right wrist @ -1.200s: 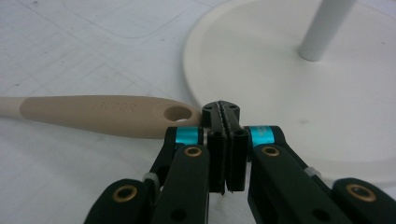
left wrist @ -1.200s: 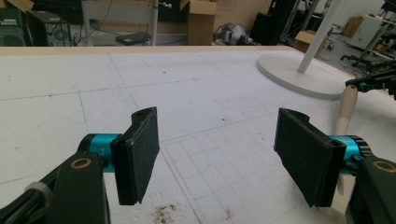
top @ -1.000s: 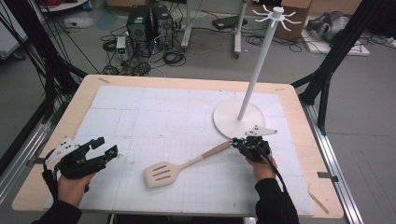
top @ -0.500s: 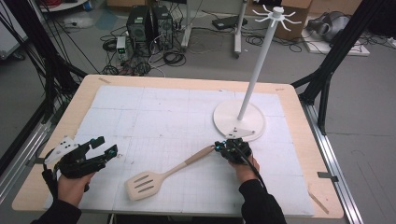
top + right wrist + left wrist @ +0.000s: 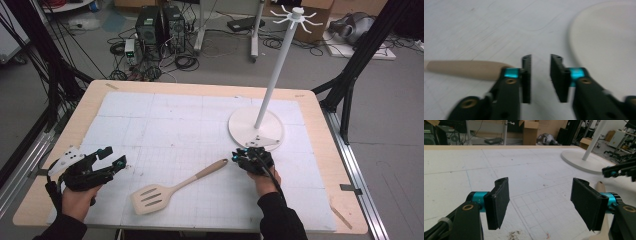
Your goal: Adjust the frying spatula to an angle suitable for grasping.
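A wooden slotted spatula point(image 5: 177, 186) lies flat on the white mat, head toward the front edge and handle pointing at my right gripper point(image 5: 246, 154). That gripper's jaws have just been opening and nothing is between them. In the right gripper view point(image 5: 541, 58) the spatula handle point(image 5: 461, 69) lies just left of the left jaw, free of the pads. My left gripper point(image 5: 113, 156) rests at the table's left, wide open and empty point(image 5: 541, 205). From it the handle tip point(image 5: 600, 186) shows behind its right jaw.
A white stand's round base point(image 5: 256, 127) sits just beyond my right gripper, and its thin pole point(image 5: 275, 70) rises to a ring of hooks. The base also fills the right of the right gripper view point(image 5: 609, 37). The table's wooden edge point(image 5: 320, 125) frames the mat.
My right gripper dragged the spatula left and toward the front edge, then opened and let go of the handle. The left gripper kept still.
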Available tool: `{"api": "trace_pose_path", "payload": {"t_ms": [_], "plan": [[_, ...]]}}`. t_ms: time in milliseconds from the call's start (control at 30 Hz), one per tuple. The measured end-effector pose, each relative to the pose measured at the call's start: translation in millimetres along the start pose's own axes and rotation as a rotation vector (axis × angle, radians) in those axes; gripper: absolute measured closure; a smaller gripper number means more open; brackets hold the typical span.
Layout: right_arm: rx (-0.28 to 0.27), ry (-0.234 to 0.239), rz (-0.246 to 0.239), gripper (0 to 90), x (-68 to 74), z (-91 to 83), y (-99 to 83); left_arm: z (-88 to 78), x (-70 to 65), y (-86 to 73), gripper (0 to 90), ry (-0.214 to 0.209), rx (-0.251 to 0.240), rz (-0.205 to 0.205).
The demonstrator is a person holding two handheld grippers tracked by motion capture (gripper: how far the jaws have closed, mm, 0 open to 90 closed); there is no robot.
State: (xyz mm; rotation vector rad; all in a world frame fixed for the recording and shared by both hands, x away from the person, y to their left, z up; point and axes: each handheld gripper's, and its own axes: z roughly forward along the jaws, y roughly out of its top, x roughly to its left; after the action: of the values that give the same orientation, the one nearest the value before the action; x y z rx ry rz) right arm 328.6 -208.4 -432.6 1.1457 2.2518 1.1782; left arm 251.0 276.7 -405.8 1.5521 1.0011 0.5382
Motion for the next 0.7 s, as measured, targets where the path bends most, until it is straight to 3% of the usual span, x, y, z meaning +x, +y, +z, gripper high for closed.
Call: {"api": "trace_pose_path", "payload": {"t_ms": [33,100,133,200,233,267,300,333,367,400,433,533,600,700], "plan": [[-0.043,-0.046,0.065,52.1,-7.3,-16.0,0.2,0.7,-0.1,-0.1,31.2,-0.008,0.01,0.0],[-0.066,-0.07,0.109,41.5,-15.2,-34.5,-0.4,1.1,-0.7,-0.2,31.2,-0.013,0.013,0.001],[-0.066,-0.07,0.109,41.5,-15.2,-34.5,-0.4,1.4,-1.4,-0.1,31.2,-0.015,0.015,0.005],[-0.079,-0.107,0.101,32.4,-19.9,-54.1,-3.2,1.8,-2.4,0.5,31.2,-0.018,0.016,0.014],[-0.097,-0.145,0.086,26.2,-21.6,-73.8,-9.6,2.1,-2.8,0.7,29.7,-0.004,0.013,0.021],[-0.097,-0.145,0.086,26.2,-21.6,-73.8,-9.6,2.1,-2.8,0.7,29.3,-0.004,0.013,0.021],[-0.124,-0.169,0.081,18.8,-23.4,-92.3,-17.8,2.2,-2.5,0.8,29.0,-0.006,0.014,0.016],[-0.124,-0.169,0.081,18.8,-23.4,-92.3,-17.8,2.4,-2.6,0.9,29.0,-0.009,0.008,0.009],[-0.174,-0.194,0.086,17.9,-24.5,-110.1,-27.1,2.2,-2.7,1.5,28.0,-0.021,0.0,-0.003],[-0.174,-0.194,0.086,17.9,-24.5,-110.1,-27.1,2.2,-2.7,1.5,27.0,-0.021,0.0,-0.003],[-0.211,-0.207,0.093,17.0,-26.5,-125.6,-35.7,1.8,-4.1,2.4,25.3,-0.021,-0.013,-0.001],[-0.23,-0.227,0.083,16.7,-27.2,-138.3,-42.2,1.0,-6.6,3.4,18.1,0.002,-0.033,0.008],[-0.242,-0.252,0.061,16.7,-24.9,-152.9,-49.0,-0.2,-8.5,4.2,17.5,-0.004,-0.053,0.004],[-0.256,-0.26,0.083,16.8,-24.8,-162.2,-53.4,-0.9,-12.0,6.2,17.9,-0.026,-0.062,0.026]]}}
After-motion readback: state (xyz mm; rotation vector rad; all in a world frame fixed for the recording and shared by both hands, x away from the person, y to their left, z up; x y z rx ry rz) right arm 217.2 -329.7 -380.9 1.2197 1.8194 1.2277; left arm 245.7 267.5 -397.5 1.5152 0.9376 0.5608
